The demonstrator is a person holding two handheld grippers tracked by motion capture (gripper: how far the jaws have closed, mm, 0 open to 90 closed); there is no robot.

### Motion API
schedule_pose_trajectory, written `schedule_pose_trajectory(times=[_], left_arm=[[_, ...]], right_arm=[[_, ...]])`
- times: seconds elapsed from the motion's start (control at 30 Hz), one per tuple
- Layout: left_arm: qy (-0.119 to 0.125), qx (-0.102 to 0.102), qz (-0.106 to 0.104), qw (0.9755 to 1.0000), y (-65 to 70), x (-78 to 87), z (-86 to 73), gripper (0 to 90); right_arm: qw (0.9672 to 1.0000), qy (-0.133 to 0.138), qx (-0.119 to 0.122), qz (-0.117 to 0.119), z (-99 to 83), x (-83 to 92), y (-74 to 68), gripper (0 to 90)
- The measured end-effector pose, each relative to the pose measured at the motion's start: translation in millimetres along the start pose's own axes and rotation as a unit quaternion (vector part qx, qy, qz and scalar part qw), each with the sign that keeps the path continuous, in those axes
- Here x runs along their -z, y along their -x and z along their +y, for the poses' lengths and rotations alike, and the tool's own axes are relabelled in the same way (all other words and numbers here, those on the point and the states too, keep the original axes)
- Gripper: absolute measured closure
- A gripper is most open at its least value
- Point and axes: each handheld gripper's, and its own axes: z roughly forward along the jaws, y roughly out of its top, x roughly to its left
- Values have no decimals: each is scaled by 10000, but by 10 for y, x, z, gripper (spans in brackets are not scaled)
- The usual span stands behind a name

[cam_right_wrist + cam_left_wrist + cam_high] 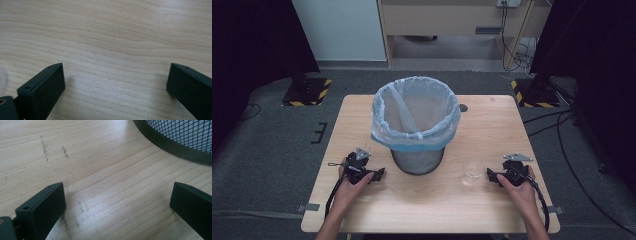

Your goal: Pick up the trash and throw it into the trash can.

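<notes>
Grey carpet floor, pale wooden cabinet behind.

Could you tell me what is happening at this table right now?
A person sits at a wooden table with a gripper in each hand. Both the left gripper and the right gripper rest on the wood with jaws open, holding nothing. A mesh bin lined with a bag stands between them, and a clear plastic cup lies beside the right gripper.

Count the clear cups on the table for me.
1. A clear cup lies on the table, just left of the right gripper; the bin may hide others.
</notes>
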Motion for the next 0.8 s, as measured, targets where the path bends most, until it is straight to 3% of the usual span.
schedule_pose_trajectory(times=[0.27,0.43,0.8], left_arm=[[2,-19,-13,10000,-3,2,-2,0],[0,-19,-15,10000,-4,2,-2,0],[-1,-18,-15,10000,-3,2,-2,0]], right_arm=[[9992,337,160,-126,10,211,-190,43],[9988,398,241,-152,-6,295,-270,47],[9977,468,470,106,-169,481,-415,44]])
